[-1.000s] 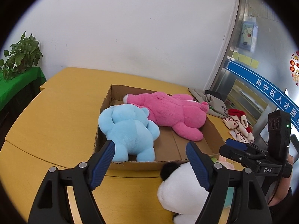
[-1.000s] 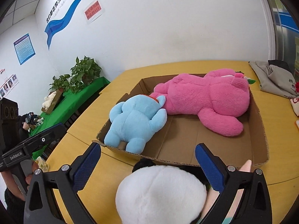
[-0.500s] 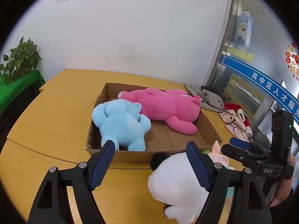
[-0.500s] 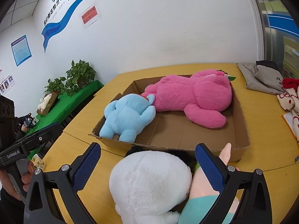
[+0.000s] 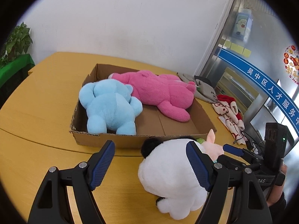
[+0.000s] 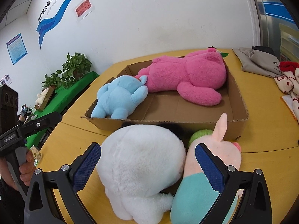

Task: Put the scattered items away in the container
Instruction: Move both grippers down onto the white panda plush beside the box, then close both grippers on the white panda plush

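My left gripper (image 5: 150, 161) had its jaws spread wide, nothing between the pads; its right finger overlapped the white plush (image 5: 173, 175) in view, contact not clear. My right gripper (image 6: 147, 165) also stood apart, with the white plush (image 6: 142, 166) lying between its fingers; whether the pads touched the fur I could not tell. That plush lay on the yellow table (image 5: 46, 108), just in front of the cardboard box (image 6: 168, 125), black ear towards the box wall. A pink plush in teal clothing (image 6: 213, 169) lay right beside it, ear pointing up, with something green (image 6: 200, 135) behind. Inside the box I saw the blue bear (image 5: 110, 106) at the near left and the pink bear (image 5: 160, 93) across the back. Folded cloths (image 6: 261, 59) sat on the table well off to the right
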`<state>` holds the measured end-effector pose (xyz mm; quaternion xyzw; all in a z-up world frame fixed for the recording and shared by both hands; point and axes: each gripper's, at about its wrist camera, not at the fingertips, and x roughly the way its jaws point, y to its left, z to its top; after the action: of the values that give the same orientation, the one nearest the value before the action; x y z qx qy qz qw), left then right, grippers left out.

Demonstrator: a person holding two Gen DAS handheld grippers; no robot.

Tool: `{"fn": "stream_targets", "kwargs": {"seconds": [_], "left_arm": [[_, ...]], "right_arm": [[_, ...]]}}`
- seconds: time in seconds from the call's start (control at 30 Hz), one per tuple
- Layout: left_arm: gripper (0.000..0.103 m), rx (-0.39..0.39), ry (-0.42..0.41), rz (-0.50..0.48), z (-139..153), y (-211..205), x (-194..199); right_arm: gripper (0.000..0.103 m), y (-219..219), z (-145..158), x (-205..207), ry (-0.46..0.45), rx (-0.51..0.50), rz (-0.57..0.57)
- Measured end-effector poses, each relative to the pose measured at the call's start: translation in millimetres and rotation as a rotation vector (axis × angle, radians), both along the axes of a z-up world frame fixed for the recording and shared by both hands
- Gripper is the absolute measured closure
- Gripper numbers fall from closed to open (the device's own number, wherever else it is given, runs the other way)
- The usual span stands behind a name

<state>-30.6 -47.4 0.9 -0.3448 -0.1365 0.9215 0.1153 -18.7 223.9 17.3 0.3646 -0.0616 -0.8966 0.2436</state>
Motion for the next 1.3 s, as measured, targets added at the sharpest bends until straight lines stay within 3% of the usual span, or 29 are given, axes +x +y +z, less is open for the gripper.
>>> {"fn": "stream_targets", "kwargs": {"seconds": [0.37, 0.5, 0.6, 0.7, 0.93, 1.13, 1.27, 1.3], "left_arm": [[0.025, 0.095, -0.102, -0.088, -31.2, 7.3, -16.7], [0.025, 0.124, -0.144, -0.106, -48.0, 12.5, -22.4], [0.025, 0.131, -0.169, -0.106, -58.1, 14.2, -25.5], [0.025, 0.139, -0.176, -0.103, -63.9, 12.1, -25.0], [0.025, 0.161, -0.179, -0.076, -69.1, -9.4, -21.6], [0.025, 0.16, -0.175, -0.101, -68.2, -15.0, -23.8], [0.024, 0.168, -0.176, -0.116, -70.6, -15.9, -28.4], [0.019, 0.17, -0.182, -0.116, -73.2, -15.8, -30.1]], "right_arm": [[0.0, -19.6, -16.7, 8.4, -0.032, 0.021, 0.149], [0.0, -28.5, -38.4, 5.4, -0.09, 0.029, 0.181], [0.0, -39.9, -51.6, 6.4, -0.078, 0.108, 0.172], [0.0, -52.7, -57.6, 10.0, -0.058, 0.167, 0.192], [0.0, -80.4, -62.9, 25.2, -0.063, 0.12, 0.297], [0.0, -81.4, -64.5, 16.5, -0.091, 0.09, 0.263], [0.0, -90.2, -68.9, 15.9, -0.091, 0.149, 0.268], [0.0, -93.6, -70.8, 16.4, -0.088, 0.169, 0.27]]}}
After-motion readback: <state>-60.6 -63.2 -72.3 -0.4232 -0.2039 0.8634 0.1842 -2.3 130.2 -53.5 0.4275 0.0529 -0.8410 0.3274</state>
